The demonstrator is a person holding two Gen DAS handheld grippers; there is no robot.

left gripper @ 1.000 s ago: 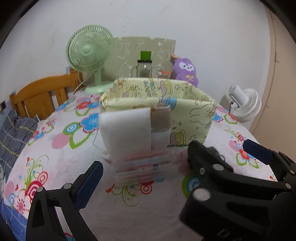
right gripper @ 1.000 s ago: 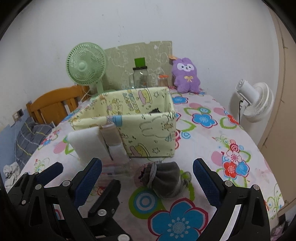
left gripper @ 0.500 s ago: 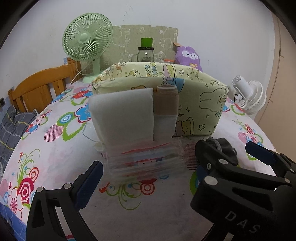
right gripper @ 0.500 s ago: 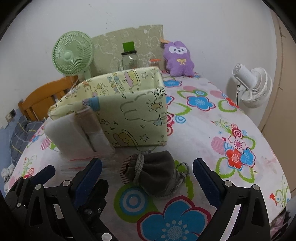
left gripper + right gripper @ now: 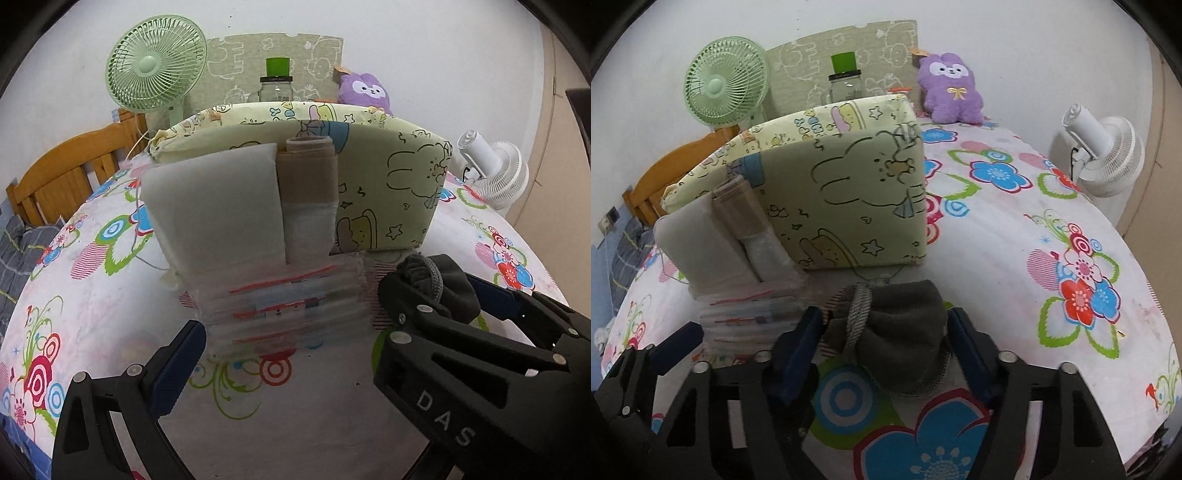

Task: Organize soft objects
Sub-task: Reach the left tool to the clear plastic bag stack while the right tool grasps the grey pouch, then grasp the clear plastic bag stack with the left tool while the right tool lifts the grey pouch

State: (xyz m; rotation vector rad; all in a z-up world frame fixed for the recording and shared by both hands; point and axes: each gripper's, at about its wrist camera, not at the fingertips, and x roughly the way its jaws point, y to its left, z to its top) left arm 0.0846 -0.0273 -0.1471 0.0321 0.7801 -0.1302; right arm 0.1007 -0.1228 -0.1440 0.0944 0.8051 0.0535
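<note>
Lying on the flowered desk (image 5: 1015, 229) just in front of the yellow fabric box (image 5: 849, 199), the grey drawstring pouch (image 5: 905, 332) is framed by the right gripper (image 5: 886, 343). Its fingers have just been closing and now appear pressed on the pouch's two sides, presumably so it can be lifted toward the box. The left gripper (image 5: 280, 354) is kept spread before the stack of clear packets (image 5: 284, 310), grasping nothing, likely waiting.

Both views are taken from the wrists, angled down over the desk (image 5: 303, 424) at close range. The box (image 5: 388, 177) is faced at 12 o'clock from the left wrist, at 11 o'clock (image 5: 849, 206) from the right. Box, pouch (image 5: 905, 332) and fan (image 5: 724, 85) are shared.
</note>
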